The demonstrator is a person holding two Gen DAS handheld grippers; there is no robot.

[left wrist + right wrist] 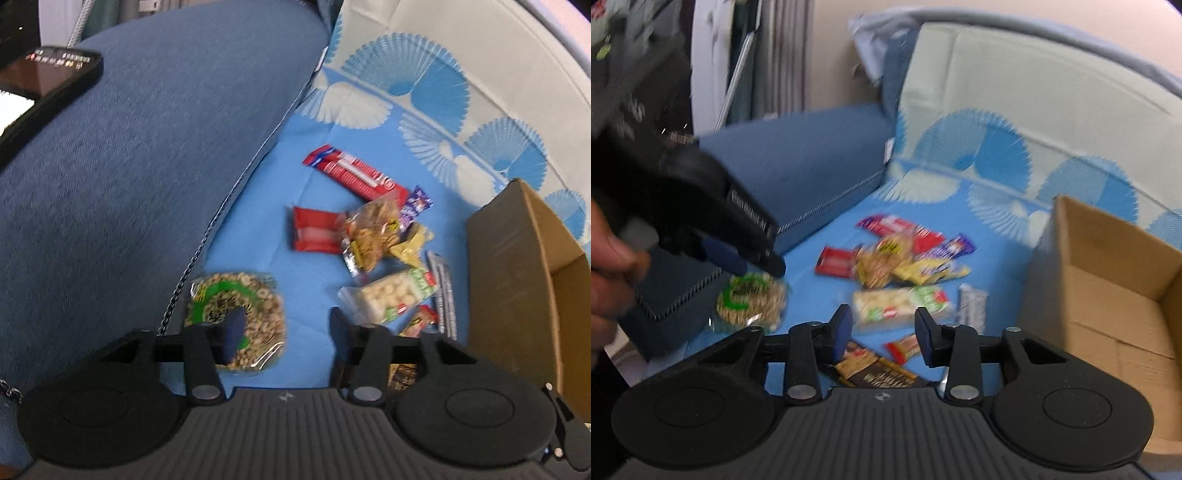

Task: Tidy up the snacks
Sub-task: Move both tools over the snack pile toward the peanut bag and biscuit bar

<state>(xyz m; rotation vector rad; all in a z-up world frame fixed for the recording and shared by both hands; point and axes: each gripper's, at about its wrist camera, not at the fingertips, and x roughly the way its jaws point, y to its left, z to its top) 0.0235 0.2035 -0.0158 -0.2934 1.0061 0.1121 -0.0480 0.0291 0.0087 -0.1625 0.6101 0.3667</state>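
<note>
Presently, left gripper (282, 330): fingers (232, 332) spread, nothing between them, angled down over the round cereal pack (236, 317), which lies apart from the heap at the cushion's (129, 184) edge, likely the next pick. Right gripper (882, 332): fingers (842, 328) parted, empty, hanging above a dark bar (875, 373) and small red packet (905, 347). Snack heap on the blue bed sheet (295, 122): long red biscuit pack (354, 175), short red pack (317, 229), clear nut bag (371, 230), purple wrapper (419, 201), yellow wrapper (412, 247), white puff bag (391, 295), grey bar (443, 291). Box (1108, 295): open, apparently empty, right of the heap, seemingly the destination. No snack is boxed; sorting looks barely begun.
</note>
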